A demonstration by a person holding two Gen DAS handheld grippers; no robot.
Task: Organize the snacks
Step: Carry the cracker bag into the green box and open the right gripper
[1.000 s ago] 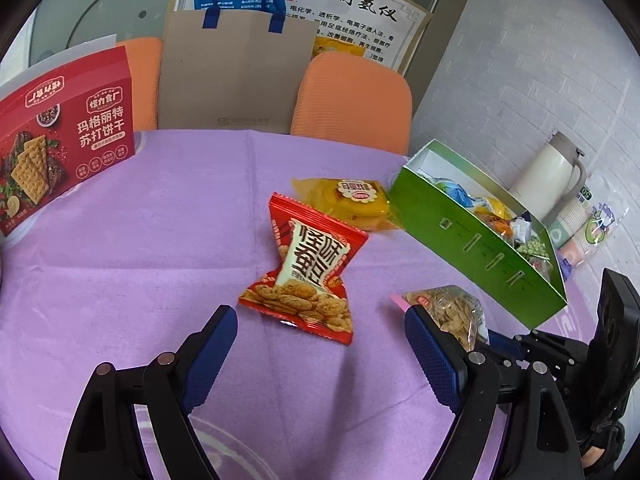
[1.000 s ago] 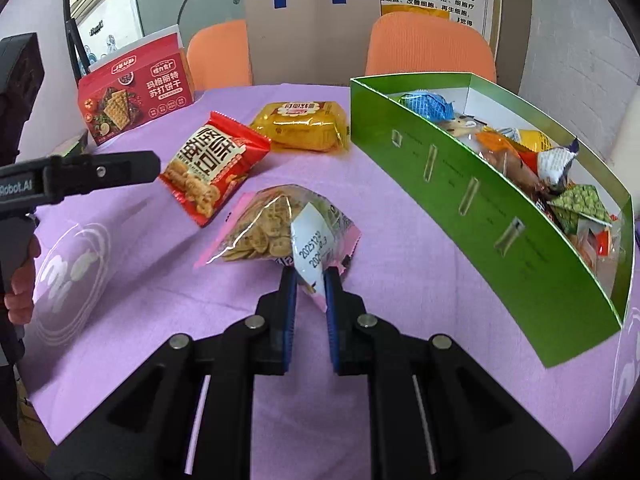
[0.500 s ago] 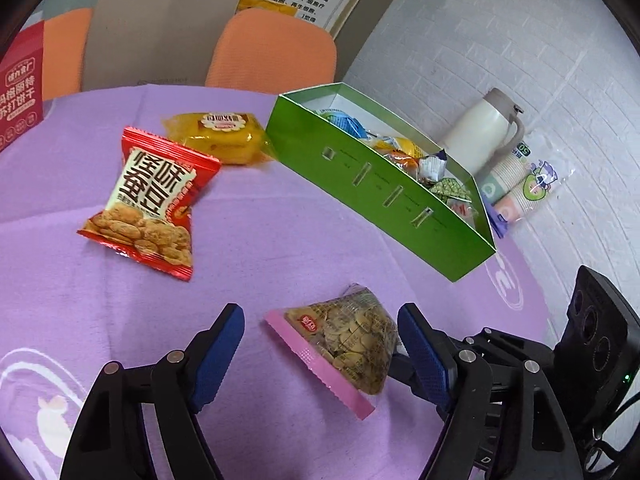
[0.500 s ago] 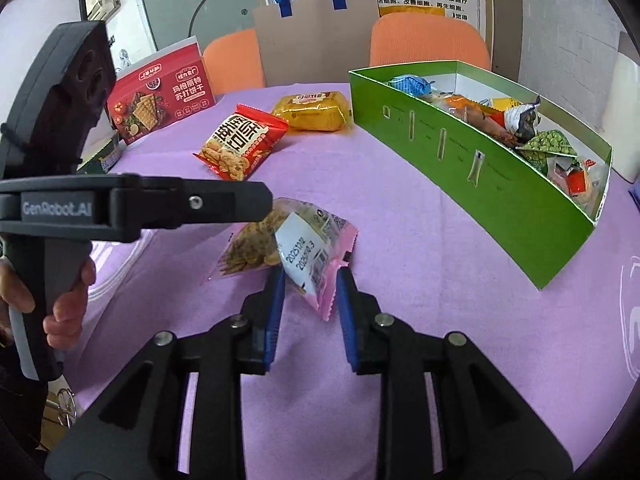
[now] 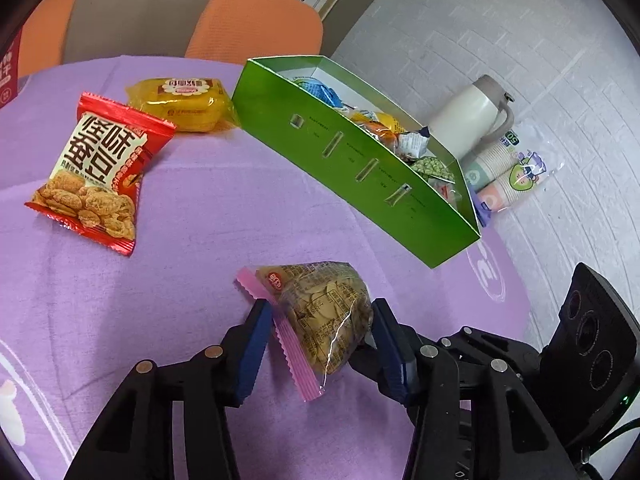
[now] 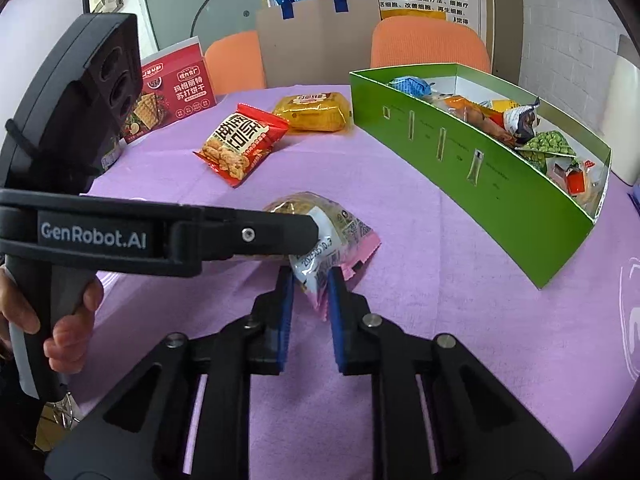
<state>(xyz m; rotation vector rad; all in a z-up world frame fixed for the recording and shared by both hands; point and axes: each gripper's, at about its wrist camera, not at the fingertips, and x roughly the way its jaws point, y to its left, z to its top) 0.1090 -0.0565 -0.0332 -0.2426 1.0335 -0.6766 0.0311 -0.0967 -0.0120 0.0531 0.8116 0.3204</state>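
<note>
A clear bag of biscuits with a pink seal (image 5: 324,316) (image 6: 344,224) hangs just above the purple tablecloth. My left gripper (image 5: 320,332) is shut on its puffy middle, blue pads touching both sides. My right gripper (image 6: 311,284) is shut on the bag's lower corner. One left finger (image 6: 240,236) crosses in front of the bag in the right wrist view. A red snack pack (image 5: 96,168) (image 6: 240,144) and a yellow pack (image 5: 184,96) (image 6: 312,112) lie on the cloth. The long green box (image 5: 360,184) (image 6: 480,184) holds several snacks.
A white thermos (image 5: 468,116) and a sleeve of paper cups (image 5: 508,172) stand behind the green box by the wall. A red cracker box (image 6: 172,92), a paper bag (image 6: 316,40) and orange chairs (image 5: 256,20) line the far side. A hand (image 6: 60,320) holds the left gripper.
My left gripper swung right from the red pack to the biscuit bag and closed from wide open onto it. The right gripper lifted the bag and kept hold of its corner.
</note>
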